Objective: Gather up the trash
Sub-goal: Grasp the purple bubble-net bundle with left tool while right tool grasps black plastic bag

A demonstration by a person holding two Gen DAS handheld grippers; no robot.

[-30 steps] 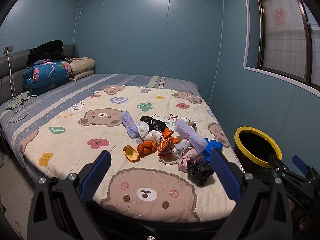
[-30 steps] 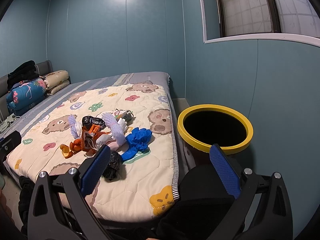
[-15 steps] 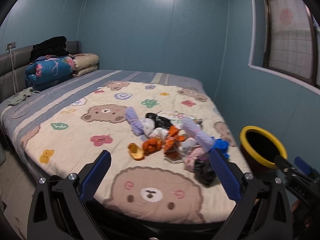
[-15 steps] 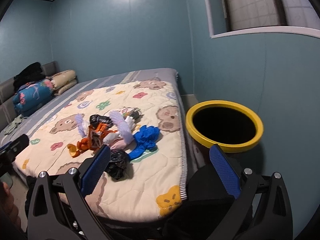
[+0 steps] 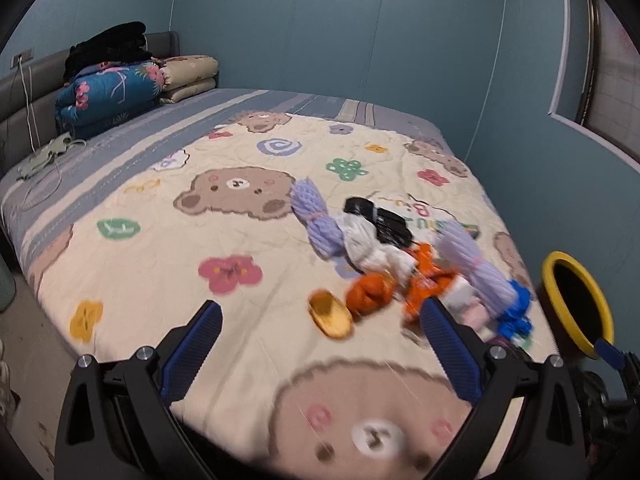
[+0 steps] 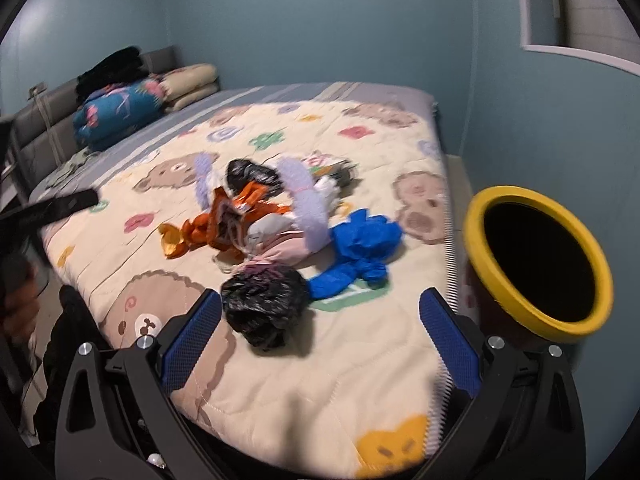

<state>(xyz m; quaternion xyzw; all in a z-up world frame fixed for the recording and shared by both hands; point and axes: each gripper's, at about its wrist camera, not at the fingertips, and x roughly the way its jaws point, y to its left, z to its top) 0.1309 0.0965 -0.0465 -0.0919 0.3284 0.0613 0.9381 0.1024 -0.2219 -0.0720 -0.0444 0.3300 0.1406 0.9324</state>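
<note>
Left gripper (image 5: 320, 350) stands with its jaws wide apart and nothing between them, poised over the near edge of the bed (image 5: 140, 264). From its camera I find the heap of trash (image 5: 400, 264) at about one o'clock: an orange peel (image 5: 331, 316) nearest, then an orange crumpled wrapper (image 5: 370, 292), two lavender foam nets (image 5: 316, 220), white paper and a black bag behind them. No piece touches either finger.

Right gripper (image 6: 320, 338) is likewise spread open and carries nothing. In its view a crumpled black bag (image 6: 264, 304) lies at twelve o'clock, just ahead of the gap between the fingers and nearer the left one. A blue glove (image 6: 360, 248) lies just beyond at one o'clock, touching the heap. The yellow-rimmed bin (image 6: 536, 264) stands on the floor at two o'clock, beside the bed's edge, mouth open and unobstructed.

Step in hand, in my judgement: approach. Nothing is collected yet; every piece I can see lies on the quilt, and the bin's inside is too dark to check.

Next move calls for advancing the right gripper until the black bag sits squarely between the fingers, then closing. Soft film may slip, so a deep bite is advised. Both views are blurred; fine contact cannot be confirmed.
</note>
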